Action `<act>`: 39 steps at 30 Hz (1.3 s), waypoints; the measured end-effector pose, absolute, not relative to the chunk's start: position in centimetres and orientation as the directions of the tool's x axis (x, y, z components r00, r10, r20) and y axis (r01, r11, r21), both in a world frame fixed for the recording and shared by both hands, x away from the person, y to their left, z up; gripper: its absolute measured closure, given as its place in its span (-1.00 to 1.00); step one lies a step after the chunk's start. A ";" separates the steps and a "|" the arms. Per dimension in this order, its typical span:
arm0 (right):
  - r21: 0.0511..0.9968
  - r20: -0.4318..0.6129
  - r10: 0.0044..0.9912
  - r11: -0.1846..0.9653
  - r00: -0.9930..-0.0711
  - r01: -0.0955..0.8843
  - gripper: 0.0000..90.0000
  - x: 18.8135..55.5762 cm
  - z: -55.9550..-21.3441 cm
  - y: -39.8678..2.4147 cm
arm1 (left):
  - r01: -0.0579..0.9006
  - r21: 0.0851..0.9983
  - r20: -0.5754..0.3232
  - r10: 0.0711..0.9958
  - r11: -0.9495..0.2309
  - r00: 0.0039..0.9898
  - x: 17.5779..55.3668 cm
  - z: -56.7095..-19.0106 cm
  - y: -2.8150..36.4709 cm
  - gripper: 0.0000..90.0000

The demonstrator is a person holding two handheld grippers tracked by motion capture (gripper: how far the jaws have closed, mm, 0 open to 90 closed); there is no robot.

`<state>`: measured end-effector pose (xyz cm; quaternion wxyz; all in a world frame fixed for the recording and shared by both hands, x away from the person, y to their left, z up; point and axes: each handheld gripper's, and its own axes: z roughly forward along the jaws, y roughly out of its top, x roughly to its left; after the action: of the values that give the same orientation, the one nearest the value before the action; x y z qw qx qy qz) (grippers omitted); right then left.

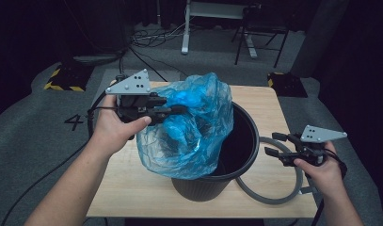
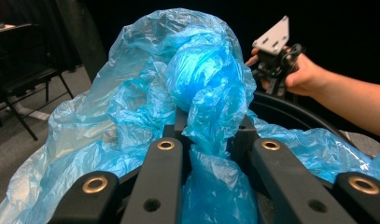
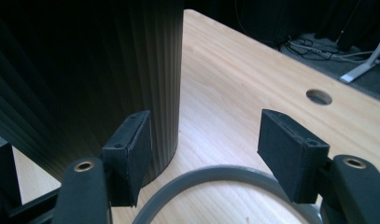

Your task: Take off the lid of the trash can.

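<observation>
Wooden table (image 1: 132,188) fills our workspace, with the black bin (image 1: 241,141) standing on it. Over its rim drapes the blue bag (image 1: 189,132) — our left gripper (image 1: 172,110) pinches a bunched fold of it. Our right gripper (image 1: 274,145) stands agape — beside the grey ring (image 1: 274,197).

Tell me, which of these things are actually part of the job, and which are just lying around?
In use:
- blue plastic bag, pinched in the left gripper
- black ribbed bin
- grey ring beside the bin
- right gripper, open and empty

Lying about:
- black chair
- floor cables
</observation>
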<state>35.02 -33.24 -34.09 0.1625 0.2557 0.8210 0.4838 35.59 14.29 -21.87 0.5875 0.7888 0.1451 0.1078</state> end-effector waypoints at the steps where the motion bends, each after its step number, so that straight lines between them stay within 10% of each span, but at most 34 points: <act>1: 0.880 -0.025 0.574 0.402 -0.819 0.255 -0.21 35.0 -33.7 -33.1 | 0.105 0.957 -0.001 0.360 -0.269 0.933 35.6 -21.9 14.4 0.76; 39: 0.918 -0.098 0.504 0.379 -0.858 0.117 -0.23 34.9 -25.8 -30.0 | 0.010 0.985 0.028 0.210 -0.175 0.977 33.5 -16.1 8.4 0.76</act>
<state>34.87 -30.04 -25.83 0.1847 0.1918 0.8097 0.5230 33.52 8.39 -16.07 0.6382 0.7624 0.0722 0.0786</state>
